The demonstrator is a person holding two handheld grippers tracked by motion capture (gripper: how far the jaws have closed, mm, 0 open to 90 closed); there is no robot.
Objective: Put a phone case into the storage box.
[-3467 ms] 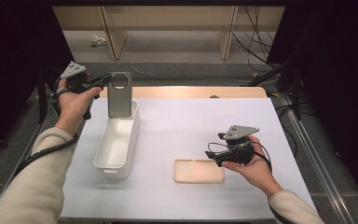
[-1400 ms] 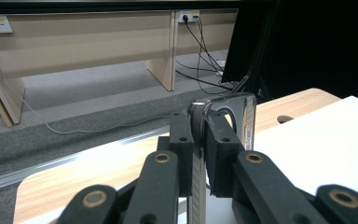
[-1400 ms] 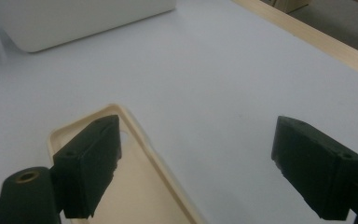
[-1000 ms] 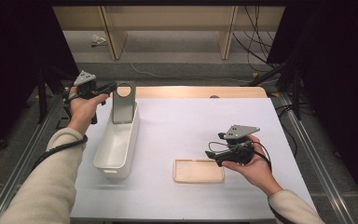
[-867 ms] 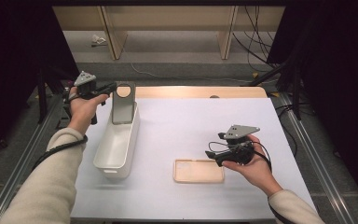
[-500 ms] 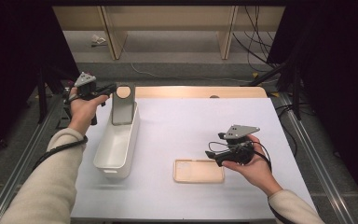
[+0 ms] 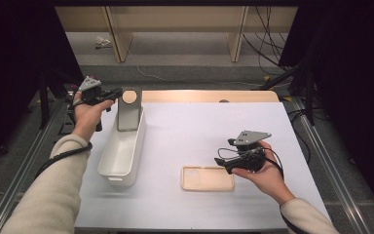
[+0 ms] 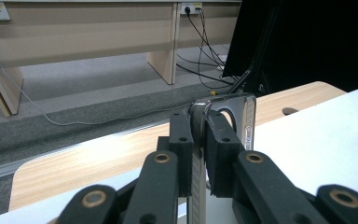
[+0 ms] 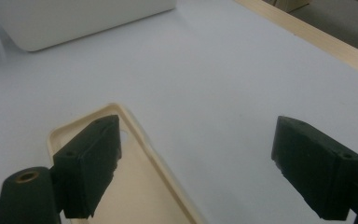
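My left gripper [image 7: 114, 92] is shut on the edge of a flat grey phone [image 7: 129, 111] and holds it upright, a round ring near its top. The phone's lower end dips into the far end of a long white bin [image 7: 108, 161]; whether it touches the bottom I cannot tell. In the left gripper view both jaws pinch the phone's silver rim [image 8: 242, 116], my left gripper [image 8: 196, 123] level. A beige phone case [image 7: 207, 178] lies flat, hollow side up. My right gripper [image 7: 221, 163] hovers open at its right end. In the right gripper view, my right gripper [image 9: 200, 140] has one jaw above the case [image 9: 135, 186].
A white mat [image 7: 199, 126] covers the wooden table [image 7: 199, 95], whose far edge shows a small round hole. The bin's near corner [image 9: 74, 21] lies beyond the case. Metal rails run along both table sides. Wooden furniture legs and cables stand on the floor beyond.
Since the oldest frame my left gripper has shifted slightly right and down with the phone, towards the bin's far end. Over the last second nothing has visibly moved.
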